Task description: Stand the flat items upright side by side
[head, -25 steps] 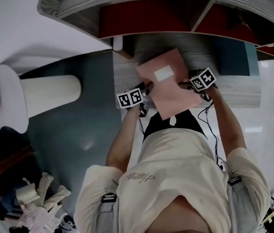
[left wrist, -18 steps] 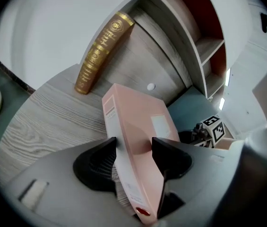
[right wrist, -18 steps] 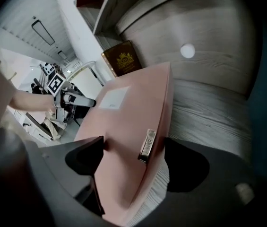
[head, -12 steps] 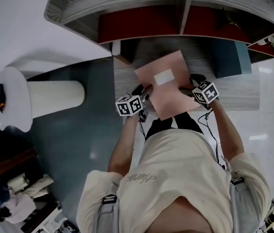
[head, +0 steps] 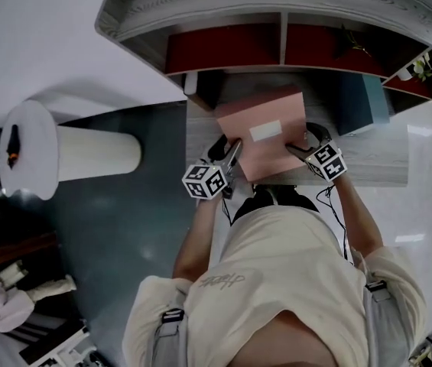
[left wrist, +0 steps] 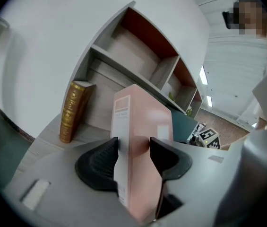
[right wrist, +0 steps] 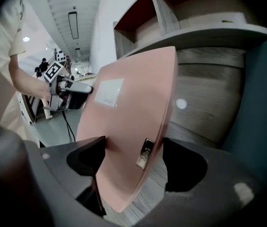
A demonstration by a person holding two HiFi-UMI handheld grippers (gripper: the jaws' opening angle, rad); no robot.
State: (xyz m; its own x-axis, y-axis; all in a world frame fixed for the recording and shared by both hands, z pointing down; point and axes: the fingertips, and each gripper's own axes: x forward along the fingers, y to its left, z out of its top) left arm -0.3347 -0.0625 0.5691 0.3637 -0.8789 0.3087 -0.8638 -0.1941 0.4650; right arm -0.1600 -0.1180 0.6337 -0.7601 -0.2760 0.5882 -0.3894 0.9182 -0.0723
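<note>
A flat pink box (head: 265, 132) with a white label hangs tilted over the wooden shelf top (head: 372, 155), held between my two grippers. My left gripper (head: 231, 153) is at its left edge. In the left gripper view its jaws (left wrist: 133, 150) press on both sides of the box's narrow spine (left wrist: 124, 126) and have just been closing. My right gripper (head: 298, 147) is at the right edge. There the box (right wrist: 128, 112) crosses the jaws (right wrist: 133, 150) at a slant beside its small metal clasp (right wrist: 145, 153); these jaws stand wide, touch it, and have just been closing.
A gold-brown book (left wrist: 73, 110) stands upright at the shelf top's left end. A teal flat item (head: 361, 98) stands at the right. Behind them are red-backed shelf compartments (head: 223, 48). A white round stand (head: 28, 155) is on the floor to the left.
Both grippers have risen with the pink box and carried it toward the shelf compartments. The box has tipped from lying nearly flat to a steeper slant.
</note>
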